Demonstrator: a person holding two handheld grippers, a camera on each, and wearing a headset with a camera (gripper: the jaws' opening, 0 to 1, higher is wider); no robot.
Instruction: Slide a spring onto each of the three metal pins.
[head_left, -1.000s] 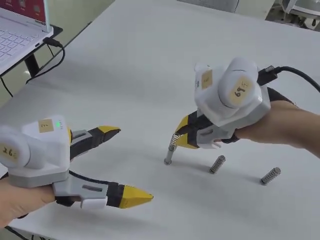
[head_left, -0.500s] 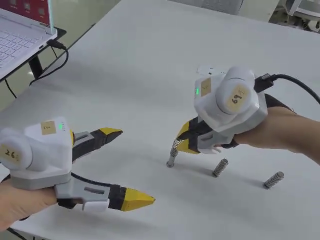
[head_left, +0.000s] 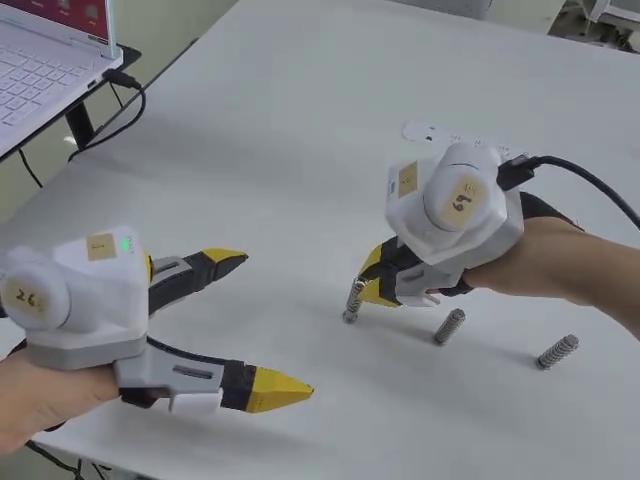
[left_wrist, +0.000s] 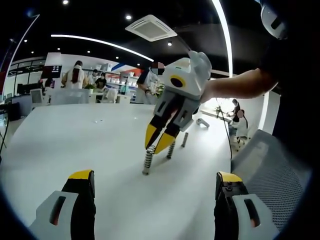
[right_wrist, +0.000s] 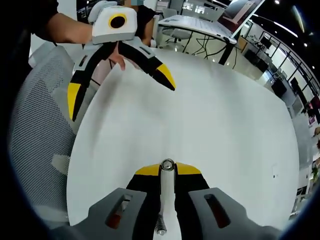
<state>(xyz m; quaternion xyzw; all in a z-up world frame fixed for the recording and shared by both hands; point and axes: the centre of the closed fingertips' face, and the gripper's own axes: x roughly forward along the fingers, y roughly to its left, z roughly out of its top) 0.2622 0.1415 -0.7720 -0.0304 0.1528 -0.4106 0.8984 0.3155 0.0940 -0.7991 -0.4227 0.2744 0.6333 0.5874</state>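
The right gripper (head_left: 374, 285) fingers hold a spring (head_left: 352, 298) narrowly, apparently seating it on the last pin (head_left: 348, 317); next they should release. The left gripper (head_left: 272, 323) hovers with fingers wide by the tabletop (head_left: 300, 120) front edge.

The white desk (head_left: 280, 120) has a plain matte top. Beyond its left edge, towards the far-left corner, an open laptop (head_left: 40, 50) sits on a separate dark stand (head_left: 78, 125). A black cable (head_left: 128, 100) is plugged into its side and loops down below the desk's level. A pale flat strip (head_left: 430, 131) lies towards the far edge (too small to identify). A grey mesh chair (right_wrist: 42, 140) stands at the near edge. Overhead are a ceiling air vent (left_wrist: 150, 27) and curved strip lights (left_wrist: 100, 42).
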